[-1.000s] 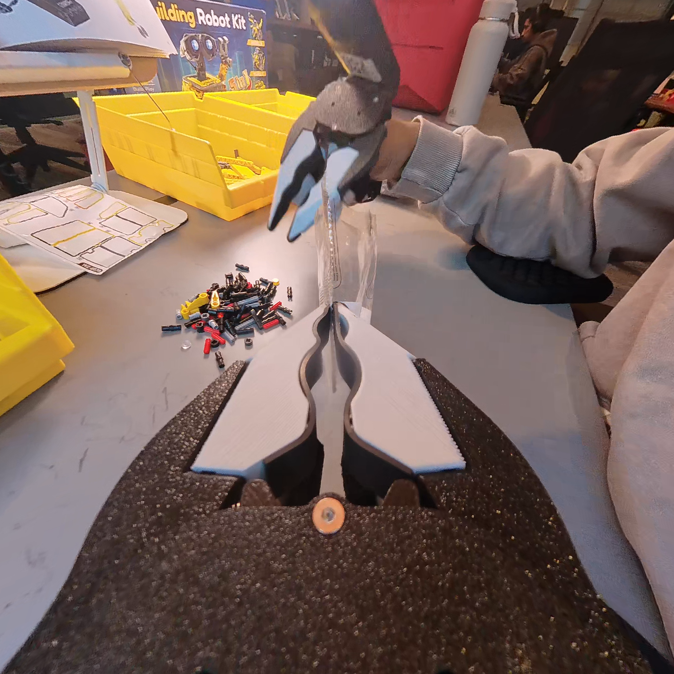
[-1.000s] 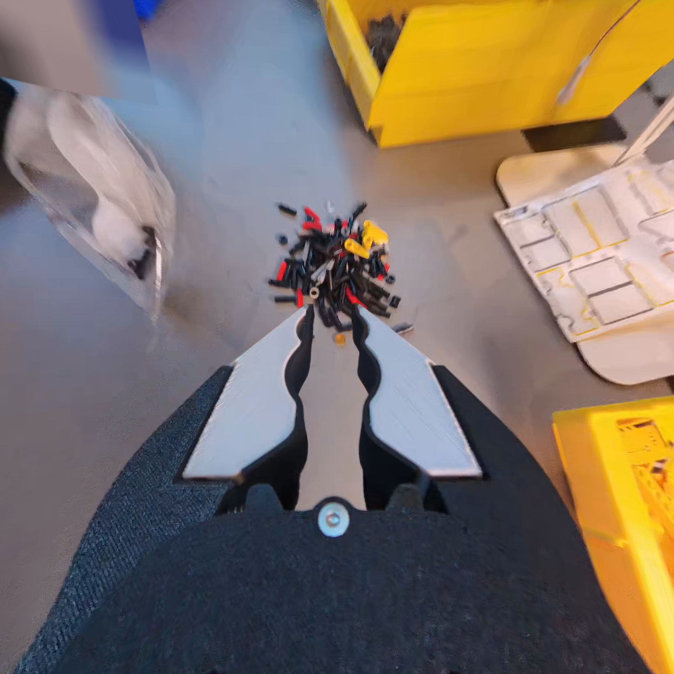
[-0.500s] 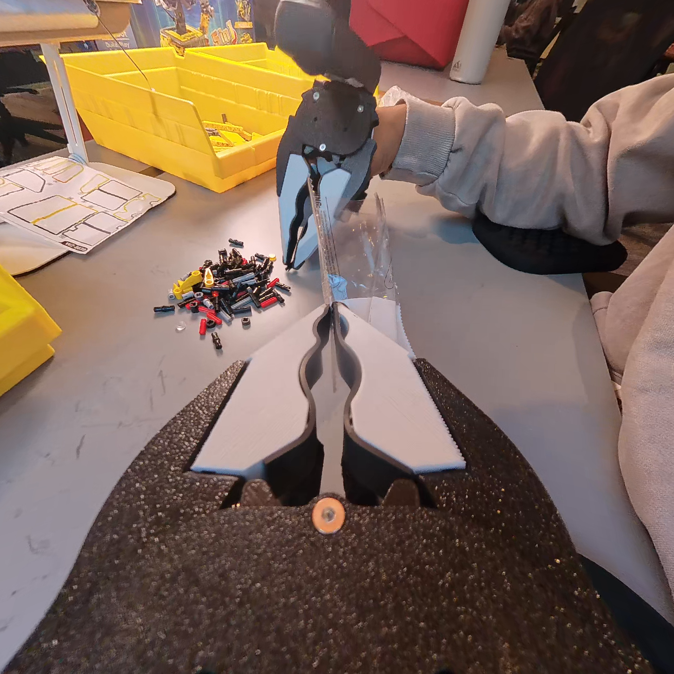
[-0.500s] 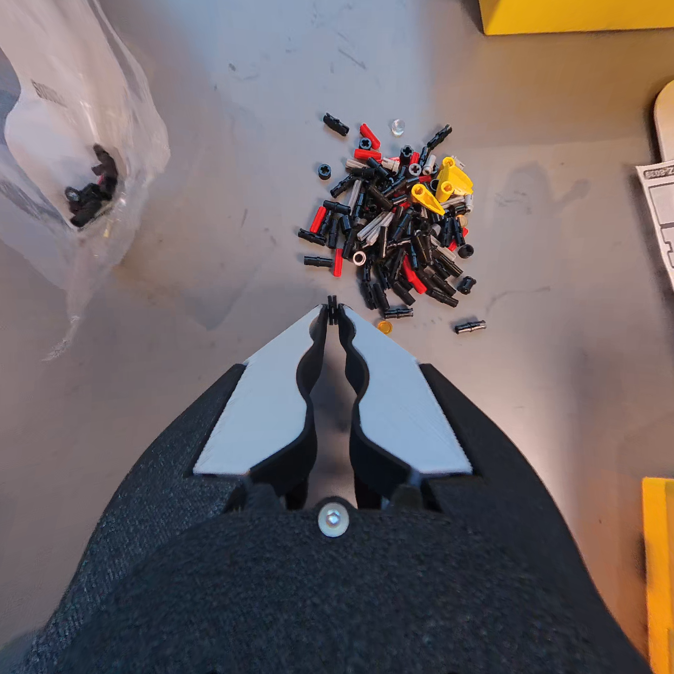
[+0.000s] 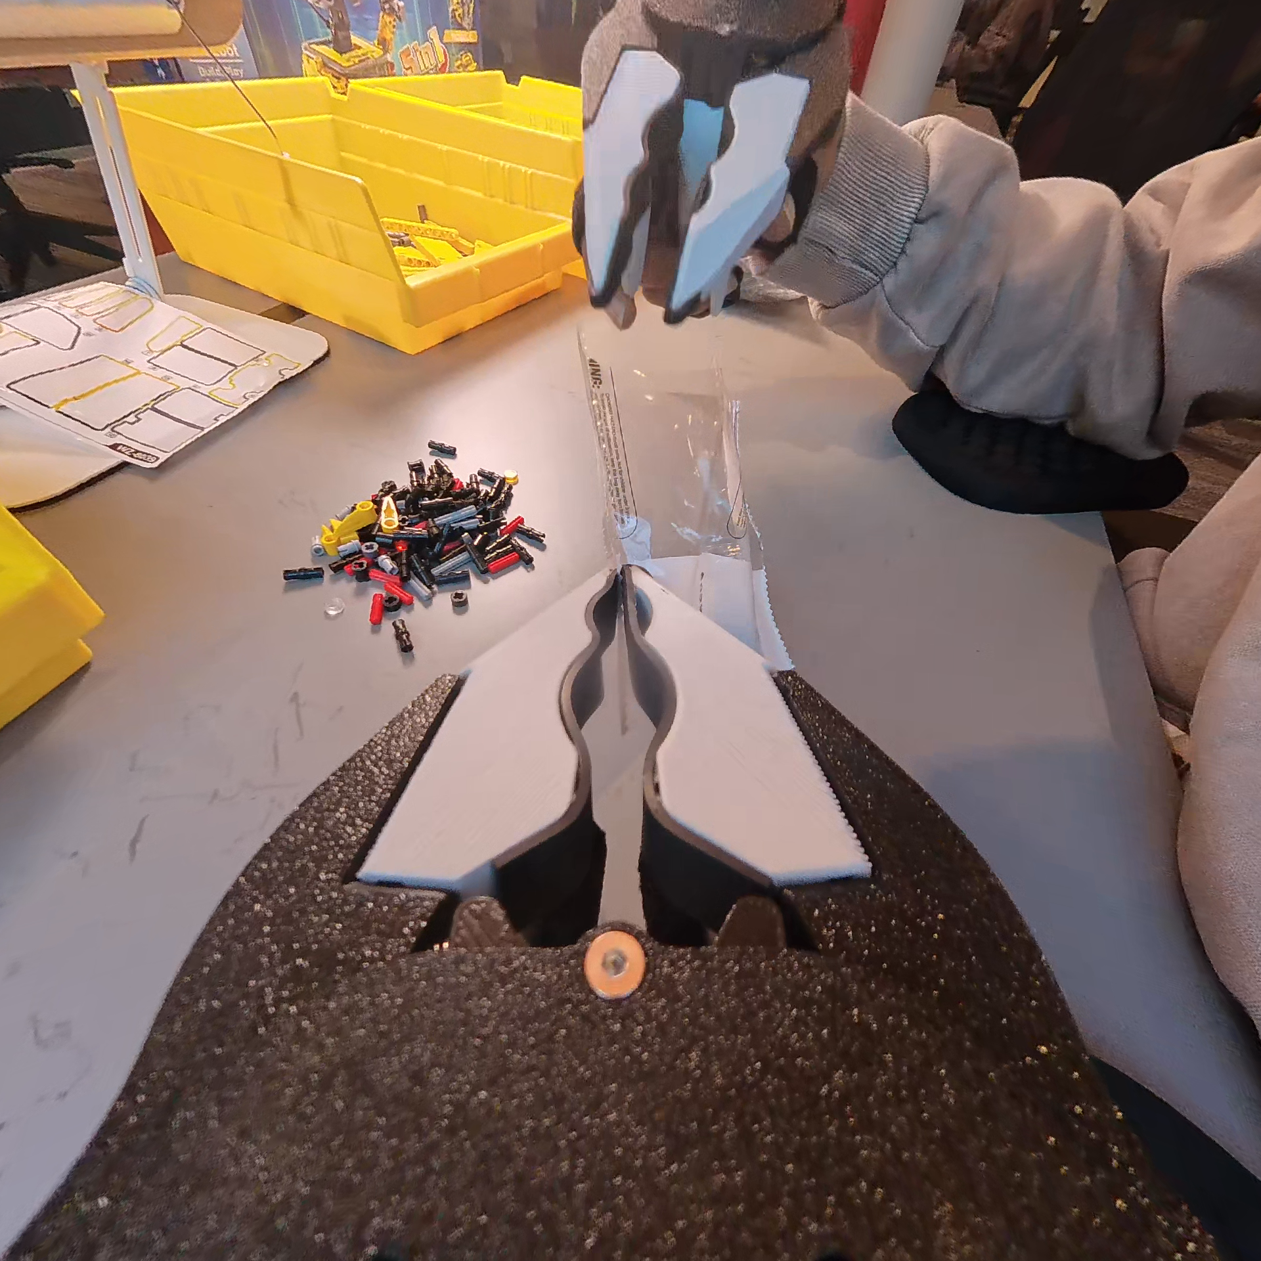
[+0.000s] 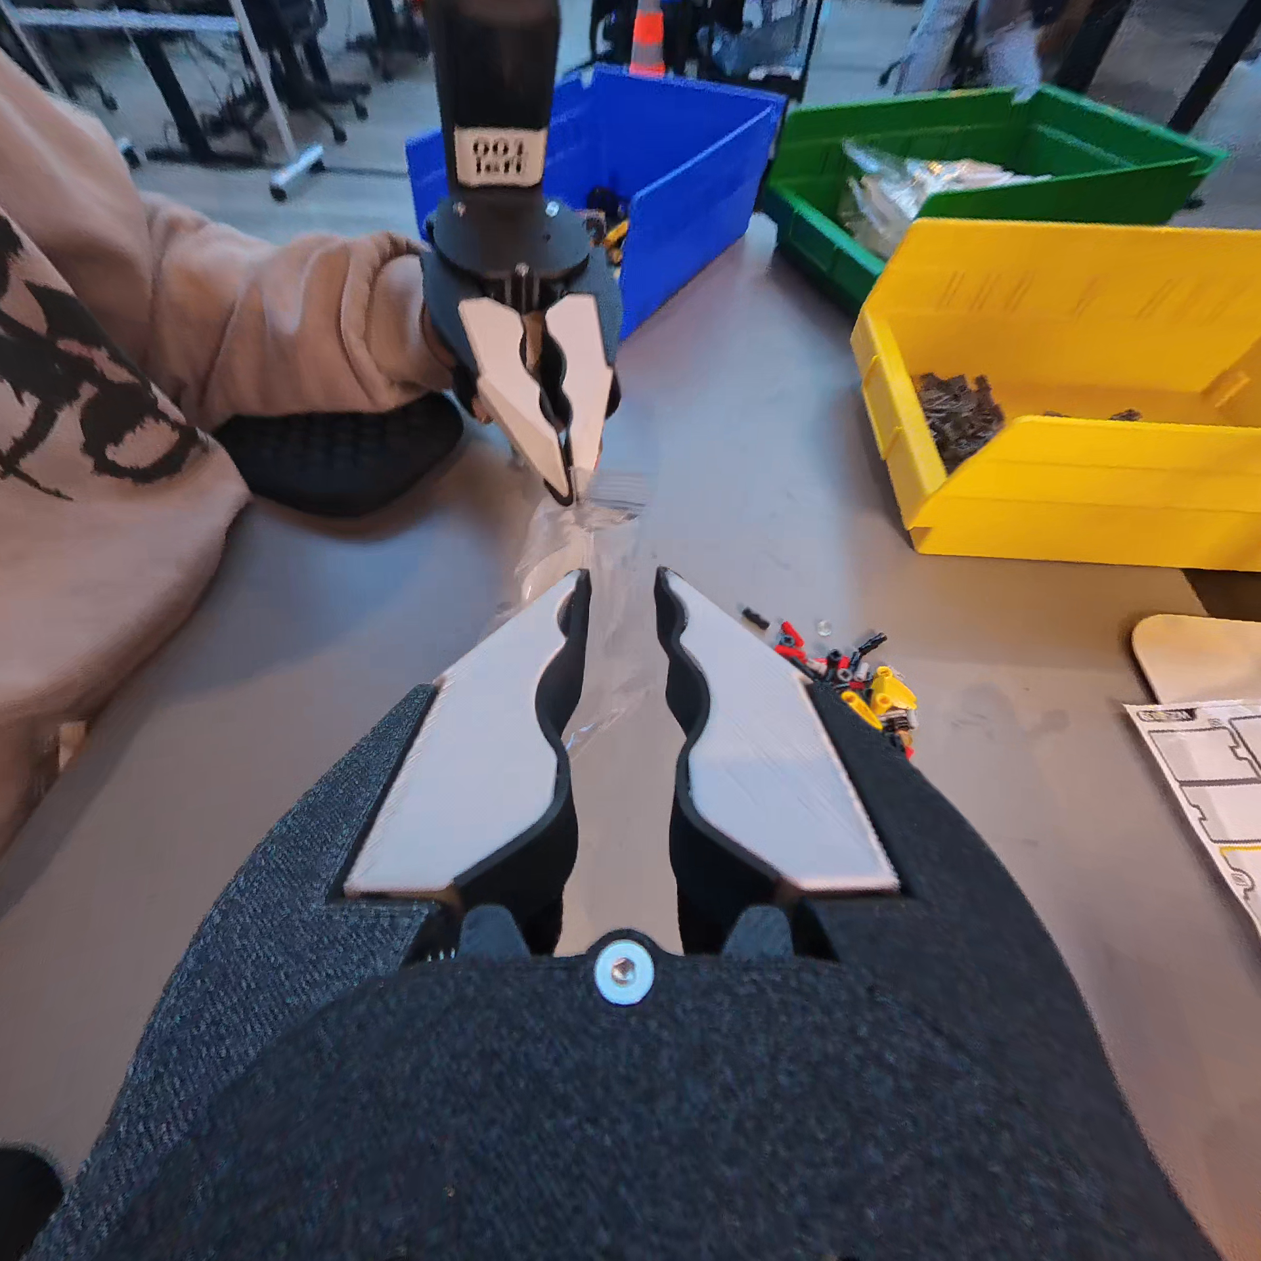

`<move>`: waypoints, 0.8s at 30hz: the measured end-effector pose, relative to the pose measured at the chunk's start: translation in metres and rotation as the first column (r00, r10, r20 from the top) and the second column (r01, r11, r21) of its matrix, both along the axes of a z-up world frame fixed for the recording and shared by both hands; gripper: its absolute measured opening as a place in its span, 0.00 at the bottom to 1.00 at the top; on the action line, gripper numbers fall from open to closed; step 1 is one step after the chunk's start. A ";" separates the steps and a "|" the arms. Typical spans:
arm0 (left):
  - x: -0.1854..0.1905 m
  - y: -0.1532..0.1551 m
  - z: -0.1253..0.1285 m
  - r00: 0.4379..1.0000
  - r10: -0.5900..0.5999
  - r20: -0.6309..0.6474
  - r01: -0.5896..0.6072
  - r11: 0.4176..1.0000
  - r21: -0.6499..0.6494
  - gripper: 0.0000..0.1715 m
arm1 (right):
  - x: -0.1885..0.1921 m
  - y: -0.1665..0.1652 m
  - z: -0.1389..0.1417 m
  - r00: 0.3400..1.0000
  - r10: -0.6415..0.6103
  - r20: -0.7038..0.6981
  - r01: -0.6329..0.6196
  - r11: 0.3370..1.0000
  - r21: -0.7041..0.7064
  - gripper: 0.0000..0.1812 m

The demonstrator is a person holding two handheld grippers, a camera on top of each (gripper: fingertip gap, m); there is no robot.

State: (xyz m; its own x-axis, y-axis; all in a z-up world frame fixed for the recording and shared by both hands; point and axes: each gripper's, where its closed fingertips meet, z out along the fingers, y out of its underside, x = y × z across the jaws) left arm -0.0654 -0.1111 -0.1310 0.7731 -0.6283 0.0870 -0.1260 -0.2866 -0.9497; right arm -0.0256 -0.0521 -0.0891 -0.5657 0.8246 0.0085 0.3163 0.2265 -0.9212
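Observation:
My left gripper (image 5: 622, 576) is shut on the lower edge of a clear plastic bag (image 5: 669, 464), which stands up from its tips. My right gripper (image 5: 645, 310) is open, points down, and has its tips at the bag's upper edge. In the right wrist view my right gripper (image 6: 621, 580) is open with the bag (image 6: 611, 641) showing between its fingers, and my left gripper (image 6: 572, 495) pinches the bag's far edge. A pile of small black, red, grey and yellow parts (image 5: 423, 539) lies on the grey table left of the bag; it also shows in the right wrist view (image 6: 846, 675).
Yellow bins (image 5: 341, 205) stand at the back left and another yellow bin (image 5: 34, 614) at the left edge. A printed sheet (image 5: 123, 368) lies on a board. A blue bin (image 6: 682, 170), green bin (image 6: 989, 157) and yellow bin (image 6: 1057, 512) stand beyond. A black pad (image 5: 1023, 457) lies under a sleeve. Some 9 cm of space lies between my two pairs of fingers.
My right gripper has swung from over the parts pile to the bag's upper edge and has gone from shut to open. My left gripper still holds the bag.

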 end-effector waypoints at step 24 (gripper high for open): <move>0.004 -0.005 -0.006 0.999 -0.046 -0.014 0.046 0.999 -0.027 0.00 | -0.019 0.054 -0.122 0.863 -0.338 0.375 0.256 0.933 0.253 0.03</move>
